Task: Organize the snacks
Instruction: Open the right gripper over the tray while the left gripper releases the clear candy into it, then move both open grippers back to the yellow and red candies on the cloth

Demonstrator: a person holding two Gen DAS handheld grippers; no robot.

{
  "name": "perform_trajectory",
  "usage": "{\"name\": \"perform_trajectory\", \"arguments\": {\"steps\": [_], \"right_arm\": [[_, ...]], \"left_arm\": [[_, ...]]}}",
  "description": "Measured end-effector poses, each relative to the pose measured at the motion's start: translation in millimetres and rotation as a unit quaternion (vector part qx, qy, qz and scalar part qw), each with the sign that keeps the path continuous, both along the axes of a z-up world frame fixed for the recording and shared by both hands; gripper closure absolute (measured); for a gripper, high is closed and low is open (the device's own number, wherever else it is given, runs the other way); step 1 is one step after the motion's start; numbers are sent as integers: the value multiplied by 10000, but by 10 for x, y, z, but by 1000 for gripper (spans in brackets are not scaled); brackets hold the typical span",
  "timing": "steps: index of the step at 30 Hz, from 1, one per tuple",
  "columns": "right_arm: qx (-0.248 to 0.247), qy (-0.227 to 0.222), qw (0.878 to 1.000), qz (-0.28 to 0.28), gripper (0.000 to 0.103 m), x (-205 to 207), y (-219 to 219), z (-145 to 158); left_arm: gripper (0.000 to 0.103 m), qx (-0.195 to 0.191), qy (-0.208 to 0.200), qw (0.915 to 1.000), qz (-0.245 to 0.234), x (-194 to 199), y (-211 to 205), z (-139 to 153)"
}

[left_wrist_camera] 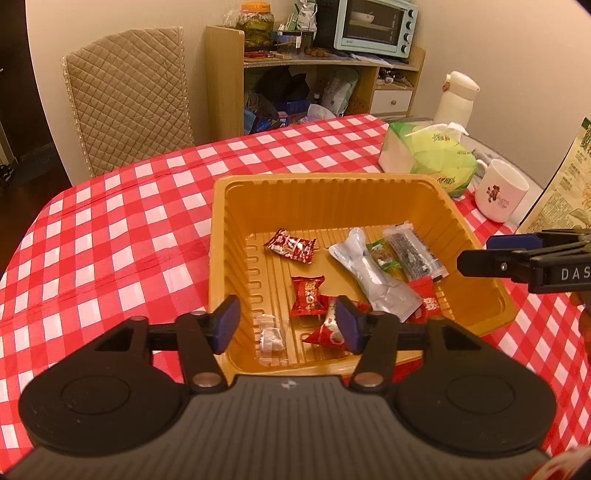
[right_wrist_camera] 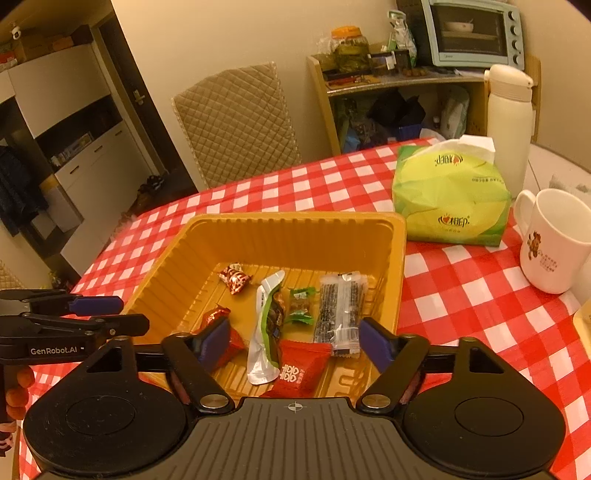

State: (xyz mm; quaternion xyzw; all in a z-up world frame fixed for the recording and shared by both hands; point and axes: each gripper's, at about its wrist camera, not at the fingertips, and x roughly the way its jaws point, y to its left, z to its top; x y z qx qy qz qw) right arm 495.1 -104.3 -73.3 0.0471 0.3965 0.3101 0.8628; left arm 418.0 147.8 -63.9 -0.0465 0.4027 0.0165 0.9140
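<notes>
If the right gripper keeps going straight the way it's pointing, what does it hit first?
Most likely the red square snack packet lying in the orange tray, which sits just ahead between the open fingers of the right gripper. Depth is hard to judge; the silver pouch beside it is nearly as close.

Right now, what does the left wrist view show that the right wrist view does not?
Only the left wrist view shows a small clear-wrapped candy near the tray's front edge, and a printed box at the far right. Only the right wrist view shows a white cabinet and a dark doorway. Both show the yellow tray of snacks, the tissue pack, the white mug and the toaster oven.
</notes>
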Motion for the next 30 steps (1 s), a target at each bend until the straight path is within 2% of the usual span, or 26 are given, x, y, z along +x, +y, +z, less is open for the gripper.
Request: {"name": "perform_trajectory", "arguments": {"steps": [3,12,14,30], "right_arm": [[49,-65,10000,-28,19,-59,-16,46],[249,-246,9993,-121,12,-309,-193,251],[286,-277,9991,-141,11,-389,-252,296],[372,-465,9982,89,9,-1177,-725,557]], "left_arm": [[37,-17,-60,10000,36,-47,-21,50],[29,5,-318,9994,110,-379,-146,267],[24,13,-387,9992,134,-480,-187,334],[19,33,-614,9973,406,-1461,-615,663]]}}
